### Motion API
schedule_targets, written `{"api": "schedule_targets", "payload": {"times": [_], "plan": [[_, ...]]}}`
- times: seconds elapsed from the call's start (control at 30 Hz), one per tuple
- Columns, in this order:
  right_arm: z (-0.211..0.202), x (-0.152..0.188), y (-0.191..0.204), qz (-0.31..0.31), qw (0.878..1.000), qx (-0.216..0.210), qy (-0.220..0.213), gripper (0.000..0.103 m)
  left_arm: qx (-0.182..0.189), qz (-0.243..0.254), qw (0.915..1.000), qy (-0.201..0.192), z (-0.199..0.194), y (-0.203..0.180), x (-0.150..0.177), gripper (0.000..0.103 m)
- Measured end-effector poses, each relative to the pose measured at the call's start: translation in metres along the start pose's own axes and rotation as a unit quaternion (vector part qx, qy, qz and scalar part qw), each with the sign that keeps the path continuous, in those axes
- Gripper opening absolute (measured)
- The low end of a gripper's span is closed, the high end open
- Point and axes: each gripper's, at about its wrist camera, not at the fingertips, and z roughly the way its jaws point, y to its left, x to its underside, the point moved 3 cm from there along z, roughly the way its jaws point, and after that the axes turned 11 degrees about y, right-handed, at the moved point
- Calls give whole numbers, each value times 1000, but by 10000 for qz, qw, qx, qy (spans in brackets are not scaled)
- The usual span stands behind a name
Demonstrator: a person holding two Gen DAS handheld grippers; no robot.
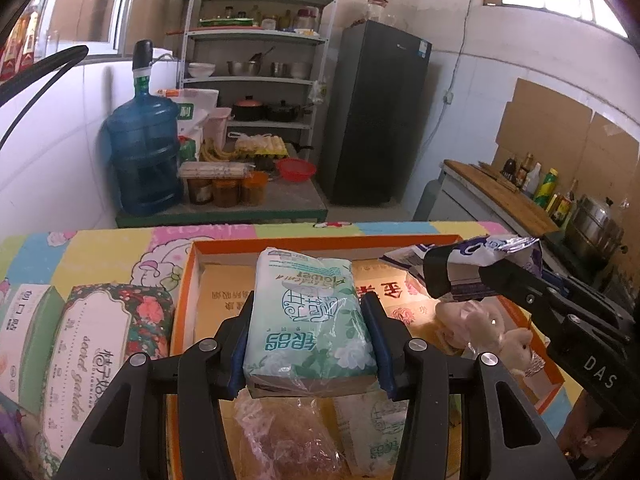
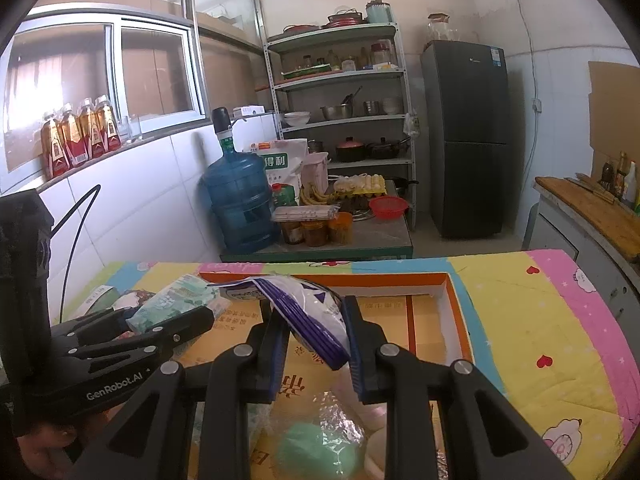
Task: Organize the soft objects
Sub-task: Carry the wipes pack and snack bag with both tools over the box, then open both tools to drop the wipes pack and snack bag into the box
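My left gripper [image 1: 310,312] is shut on a green and white tissue pack [image 1: 310,320] and holds it above the orange-rimmed cardboard box [image 1: 224,246]. My right gripper [image 2: 314,320] is shut on a white and purple plastic packet [image 2: 312,312] over the same box [image 2: 452,300]. In the left wrist view that packet [image 1: 488,256] hangs at the right. Inside the box lie a pink plush toy [image 1: 480,328], a clear plastic bag [image 1: 280,432] and another green tissue pack [image 1: 372,428]. A green ball in wrap [image 2: 316,452] lies below the right gripper.
A floral tissue pack [image 1: 96,344] and a green tissue box [image 1: 24,328] lie on the colourful tablecloth [image 2: 540,320] left of the box. Beyond the table stand a blue water jug [image 1: 144,152], a shelf rack [image 1: 260,60] and a black fridge [image 1: 376,112].
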Motion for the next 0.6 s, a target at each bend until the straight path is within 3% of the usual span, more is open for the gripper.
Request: {"api": "schedule_targets", "payload": {"times": [0.6], "plan": [[20, 8, 6, -206, 9994, 74, 279, 27, 88, -44, 9993, 373, 19, -2, 1, 52]]}}
